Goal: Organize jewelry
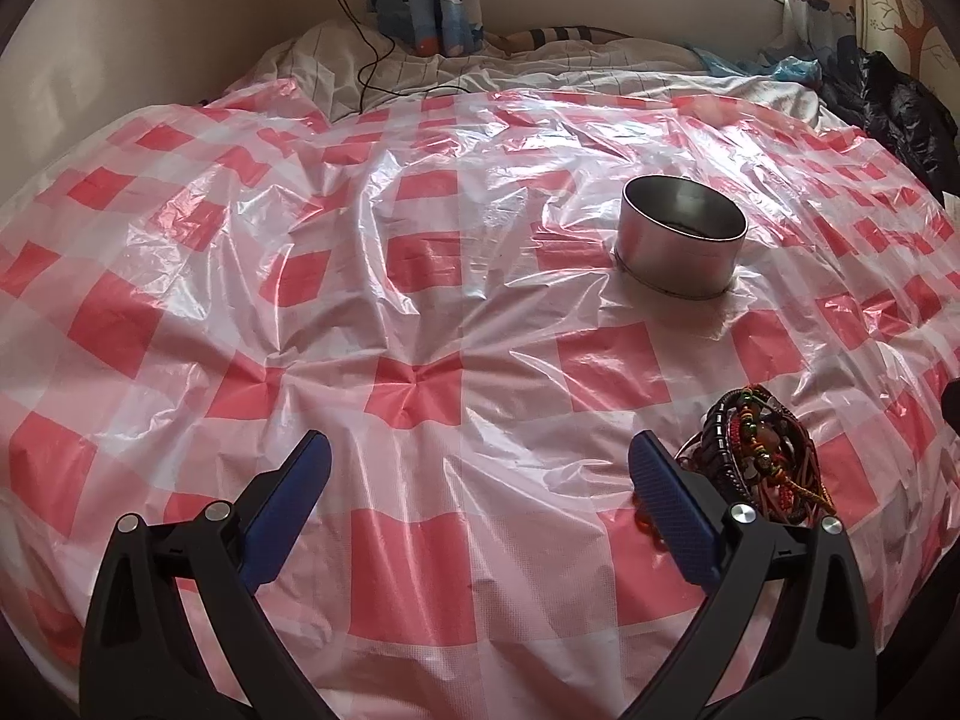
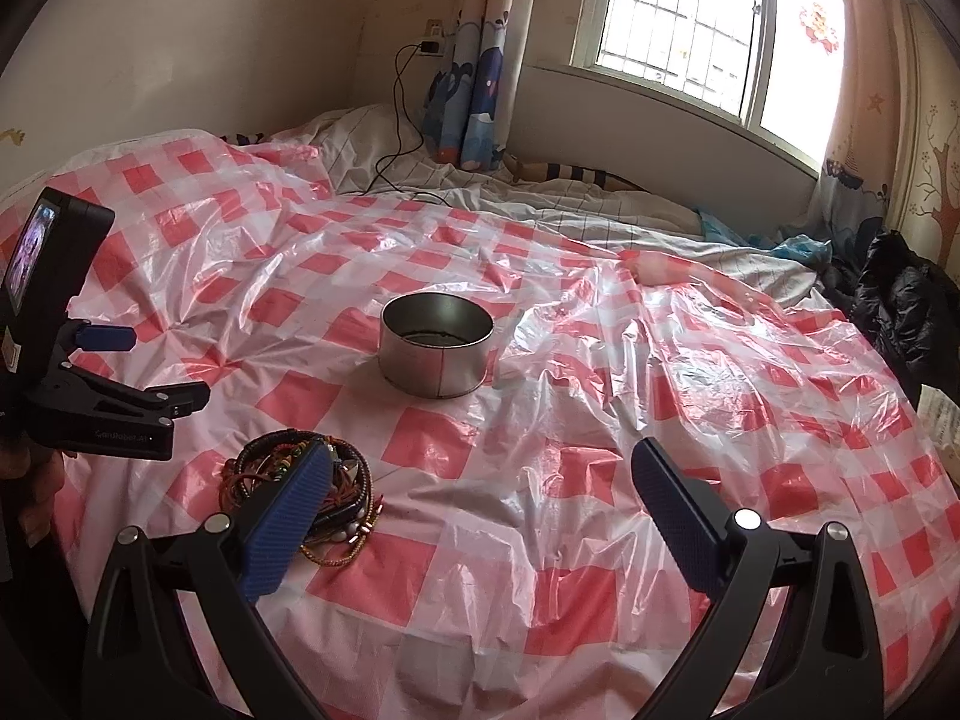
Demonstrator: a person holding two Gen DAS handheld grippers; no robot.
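checked plastic sheet (image 1: 420, 276) covers the bed; both tools, left (image 1: 480, 468) and right (image 2: 480, 480), gape wide, empty; approach bracelet pile (image 2: 300, 480) squarely, then metal tin (image 2: 436, 354).

one metal tin (image 1: 681, 240), one heap of bracelets (image 1: 759, 453), one checked plastic sheet (image 1: 420, 312), two hand-held grippers (image 1: 480, 456) (image 2: 477, 474).

Daylit barred window (image 2: 690, 24), cartoon curtains (image 2: 474, 78), bed under checked plastic sheet (image 2: 540, 480)

text: "GenRobot.AI", faint | on: side of left tool (image 2: 150, 372) | other readable text: none
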